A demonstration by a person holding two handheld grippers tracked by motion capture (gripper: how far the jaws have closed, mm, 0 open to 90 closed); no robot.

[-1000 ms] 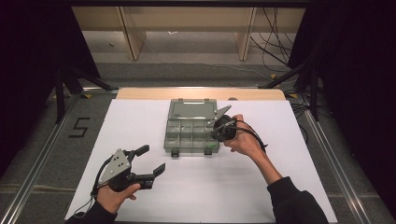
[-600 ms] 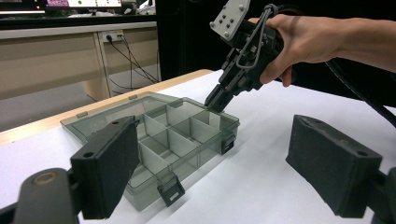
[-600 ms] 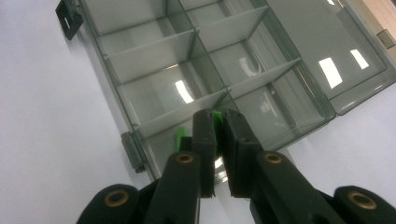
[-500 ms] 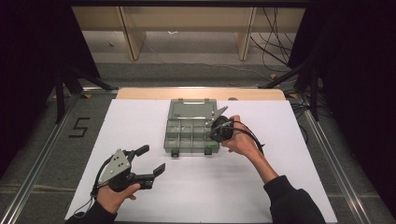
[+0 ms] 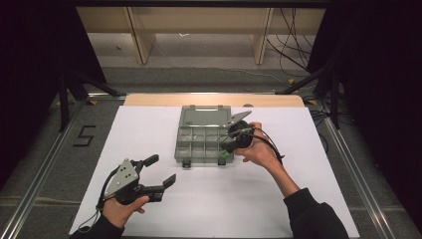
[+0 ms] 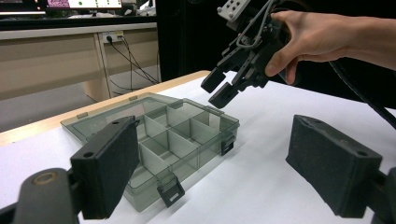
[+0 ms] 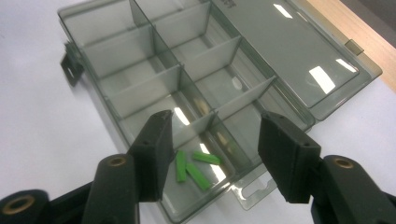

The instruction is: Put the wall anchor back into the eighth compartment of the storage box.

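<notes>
- The counter under my hands is covered in plain white, with a strip of bare wood along its far edge; to its left, a "5" marking sits on the grey floor, and the room around is dark, with pale wooden furniture legs and loose cables beyond the far edge.
- My left gripper hovers over the near left of the counter, well apart from the box, its jaws standing wide with nothing between them — in the left gripper view the two black pads frame the box from a distance.
- The organizer box lies mid-counter, smoky clear plastic, divided into small compartments, its lid thrown open flat toward the far edge; its long axis runs left to right across the counter, and the two latches hang off its near side.
- Three small green pieces lie loose in the compartment at the near right corner of the box, two side by side and a third angled just beside them.
- My right gripper hangs over that same near right corner, tilted down into it; its jaws have just been opening and now stand about half apart, holding nothing — the green pieces rest on the compartment floor below the gap, untouched by either pad.
</notes>
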